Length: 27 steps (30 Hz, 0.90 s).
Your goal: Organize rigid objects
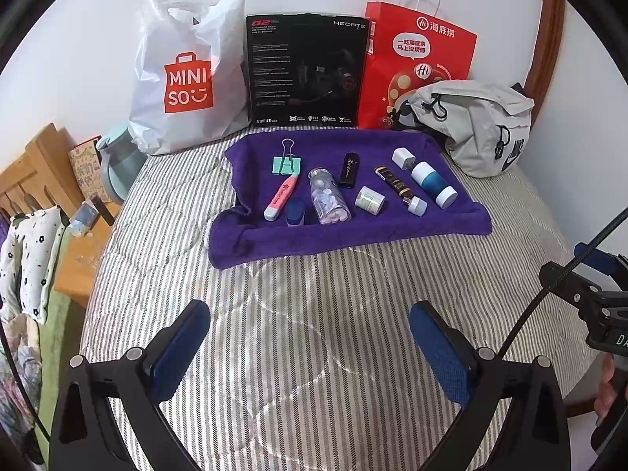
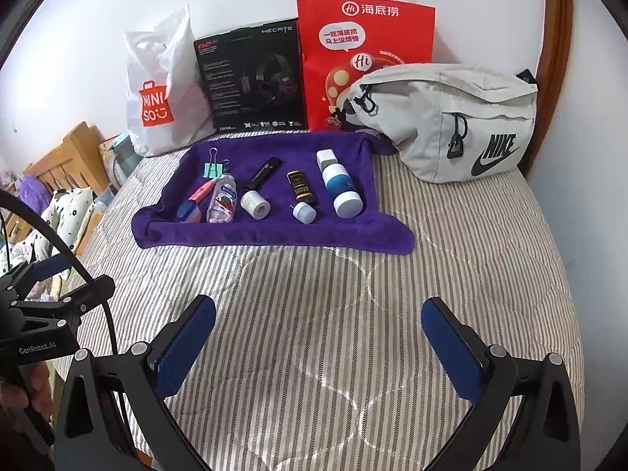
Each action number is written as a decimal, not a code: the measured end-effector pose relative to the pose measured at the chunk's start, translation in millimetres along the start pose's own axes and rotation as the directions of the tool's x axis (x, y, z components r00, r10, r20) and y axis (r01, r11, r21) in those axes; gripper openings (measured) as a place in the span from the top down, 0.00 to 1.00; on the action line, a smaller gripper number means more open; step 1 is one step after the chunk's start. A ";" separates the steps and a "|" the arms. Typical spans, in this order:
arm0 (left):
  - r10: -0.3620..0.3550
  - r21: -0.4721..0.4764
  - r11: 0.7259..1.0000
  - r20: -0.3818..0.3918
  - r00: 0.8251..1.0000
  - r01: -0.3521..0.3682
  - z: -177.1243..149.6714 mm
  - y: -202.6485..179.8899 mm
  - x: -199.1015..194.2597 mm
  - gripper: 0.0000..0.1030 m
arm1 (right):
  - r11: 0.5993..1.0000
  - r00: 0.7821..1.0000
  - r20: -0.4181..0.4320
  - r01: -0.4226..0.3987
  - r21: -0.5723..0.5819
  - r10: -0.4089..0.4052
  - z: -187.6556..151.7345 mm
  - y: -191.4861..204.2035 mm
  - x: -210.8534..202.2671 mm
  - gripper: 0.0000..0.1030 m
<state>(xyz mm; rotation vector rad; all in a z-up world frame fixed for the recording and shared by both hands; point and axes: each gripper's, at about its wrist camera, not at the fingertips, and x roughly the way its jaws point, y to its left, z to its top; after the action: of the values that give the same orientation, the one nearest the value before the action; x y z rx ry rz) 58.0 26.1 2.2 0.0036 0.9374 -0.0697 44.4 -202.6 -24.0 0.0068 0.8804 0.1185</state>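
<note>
While both grippers hang spread and empty over the striped bed (image 2: 451, 235), the small stuff sits lined up on the purple towel (image 1: 274, 243).

Left gripper (image 1: 310, 353) and right gripper (image 2: 320, 347) hold nothing. The row could be sorted already or waiting to be packed, can't tell which. Binder clip (image 1: 287, 165), pink highlighter (image 1: 279, 196), pill bottle (image 1: 329, 200), black tube (image 1: 348, 169), brown bottle (image 1: 397, 185) and blue-white bottle (image 1: 433, 184) all lie flat, long axes running roughly near-to-far. The blue-white bottle's round end faces the camera. The grey pouch (image 2: 451, 121) is just beside the towel.
</note>
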 end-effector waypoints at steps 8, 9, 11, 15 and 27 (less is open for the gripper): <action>0.008 -0.003 1.000 0.005 1.000 -0.008 2.2 1.3 -1.3 0.00 | 1.000 1.000 -0.005 0.000 0.002 0.000 -0.1 -1.5 1.4 0.00; 0.009 -0.001 1.000 0.004 1.000 -0.009 2.6 1.3 -1.4 0.00 | 1.000 1.000 -0.005 -0.002 0.002 0.002 0.6 -2.4 2.1 0.00; 0.013 0.000 1.000 0.005 1.000 -0.013 3.0 1.7 -2.1 0.00 | 1.000 1.000 -0.008 0.000 0.005 0.000 0.4 -2.6 3.5 0.00; 0.020 0.004 1.000 0.004 1.000 -0.020 4.0 0.7 -2.5 0.00 | 1.000 1.000 -0.012 0.005 -0.003 -0.005 0.5 -1.4 4.7 0.00; 0.031 0.019 0.999 0.007 0.999 -0.031 8.1 -0.2 -6.1 0.00 | 1.000 1.000 -0.012 -0.005 0.001 0.005 1.6 -2.6 6.3 0.00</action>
<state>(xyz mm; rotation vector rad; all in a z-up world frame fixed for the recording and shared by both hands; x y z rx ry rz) 60.9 26.0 11.9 0.0353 0.9294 -0.0495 49.9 -204.5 -28.0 0.0087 0.8927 0.1228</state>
